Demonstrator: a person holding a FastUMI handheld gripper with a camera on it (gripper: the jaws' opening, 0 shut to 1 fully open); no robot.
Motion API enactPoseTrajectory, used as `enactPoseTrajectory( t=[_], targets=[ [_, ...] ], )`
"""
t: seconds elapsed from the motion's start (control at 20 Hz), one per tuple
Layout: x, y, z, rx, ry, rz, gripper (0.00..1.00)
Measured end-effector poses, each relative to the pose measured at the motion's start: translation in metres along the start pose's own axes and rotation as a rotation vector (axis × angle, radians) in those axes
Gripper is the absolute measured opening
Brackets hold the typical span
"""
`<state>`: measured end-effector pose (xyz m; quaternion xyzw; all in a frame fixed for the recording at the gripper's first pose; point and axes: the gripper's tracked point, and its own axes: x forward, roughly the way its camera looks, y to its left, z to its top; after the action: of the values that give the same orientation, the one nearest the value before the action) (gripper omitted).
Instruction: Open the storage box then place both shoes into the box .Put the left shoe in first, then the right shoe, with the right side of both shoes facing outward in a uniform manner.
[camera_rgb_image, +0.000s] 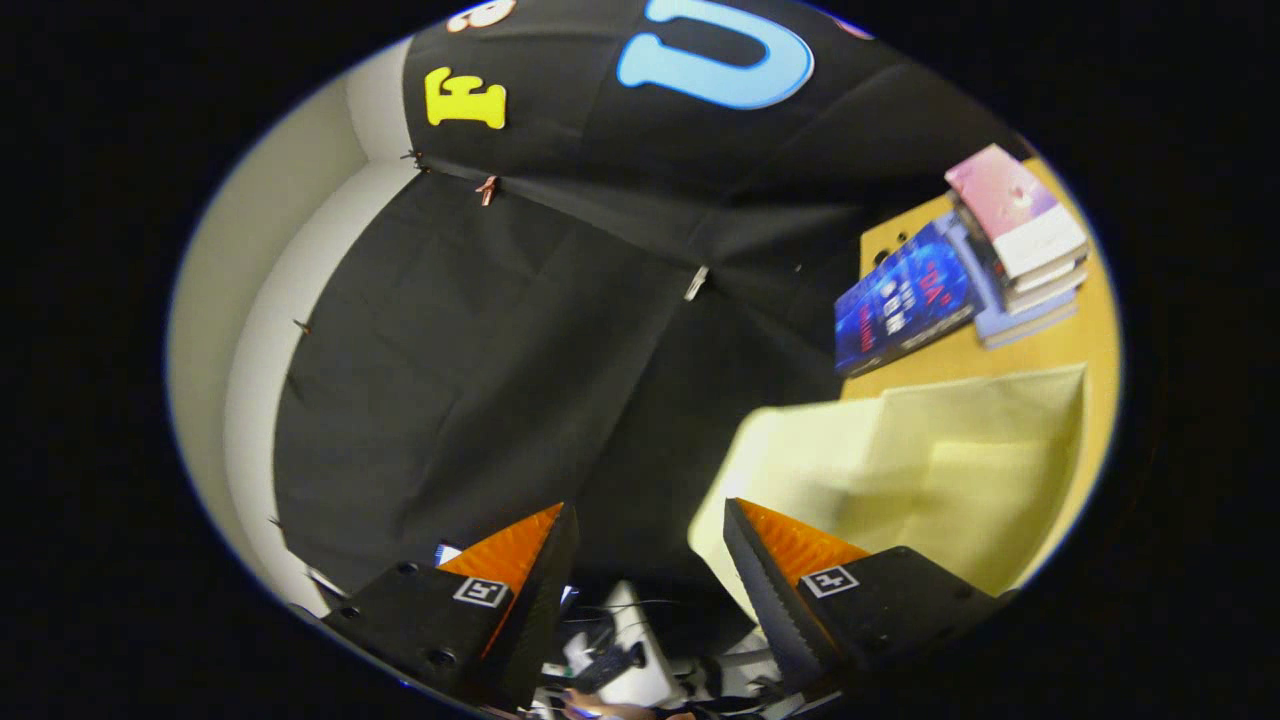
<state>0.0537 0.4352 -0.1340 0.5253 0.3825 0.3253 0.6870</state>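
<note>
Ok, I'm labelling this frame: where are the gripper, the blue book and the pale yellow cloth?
gripper (650, 530), gripper view, open gap midway between fingertips.
blue book (903, 297), gripper view, middle of its cover.
pale yellow cloth (960, 470), gripper view, middle of its surface.

Gripper (650, 560): wedge fingers (520, 550) apart, ribbed pads, square tags, screw holes

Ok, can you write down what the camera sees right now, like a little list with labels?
gripper: fingers open, nothing between them
ahead of the fingers: black cloth wall
wooden table: off to the right, tilted in the view
pale yellow cloth: lying on the table, just beyond the right finger
books: a small stack on the table, past the cloth
blue book: beside the stack
camera tilt: strongly tilted
</note>
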Motion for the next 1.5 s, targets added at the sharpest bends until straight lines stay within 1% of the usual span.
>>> enactPoseTrajectory(
  t=[0.1, 0.15, 0.25, 0.35, 0.4, 0.55, 0.65, 0.75, 0.8, 0.9, 1.05, 1.15, 1.2, 1.35, 1.4, 1.5],
  targets=[
    [-0.037, -0.036, 0.005, -0.124, -0.009, -0.133, 0.96],
    [-0.061, -0.053, 0.012, -0.187, -0.025, -0.199, 0.96],
    [-0.109, -0.076, 0.029, -0.302, -0.074, -0.300, 0.96],
    [-0.156, -0.099, 0.036, -0.386, -0.096, -0.395, 0.96],
    [-0.180, -0.117, 0.034, -0.421, -0.094, -0.461, 0.96],
    [-0.265, -0.181, 0.025, -0.469, -0.049, -0.679, 0.96],
    [-0.321, -0.226, 0.008, -0.491, -0.005, -0.819, 0.96],
    [-0.364, -0.265, -0.014, -0.493, 0.055, -0.921, 0.96],
    [-0.379, -0.281, -0.032, -0.480, 0.093, -0.958, 0.96],
    [-0.392, -0.313, -0.061, -0.469, 0.173, -1.005, 0.94],
    [-0.407, -0.344, -0.085, -0.477, 0.283, -1.056, 0.89],
    [-0.410, -0.360, -0.101, -0.474, 0.357, -1.071, 0.80],
    [-0.410, -0.367, -0.105, -0.475, 0.375, -1.078, 0.74],
    [-0.411, -0.383, -0.102, -0.494, 0.382, -1.111, 0.72],
    [-0.413, -0.389, -0.101, -0.489, 0.382, -1.131, 0.70],
    [-0.411, -0.391, -0.101, -0.471, 0.378, -1.140, 0.69]
  ],
)
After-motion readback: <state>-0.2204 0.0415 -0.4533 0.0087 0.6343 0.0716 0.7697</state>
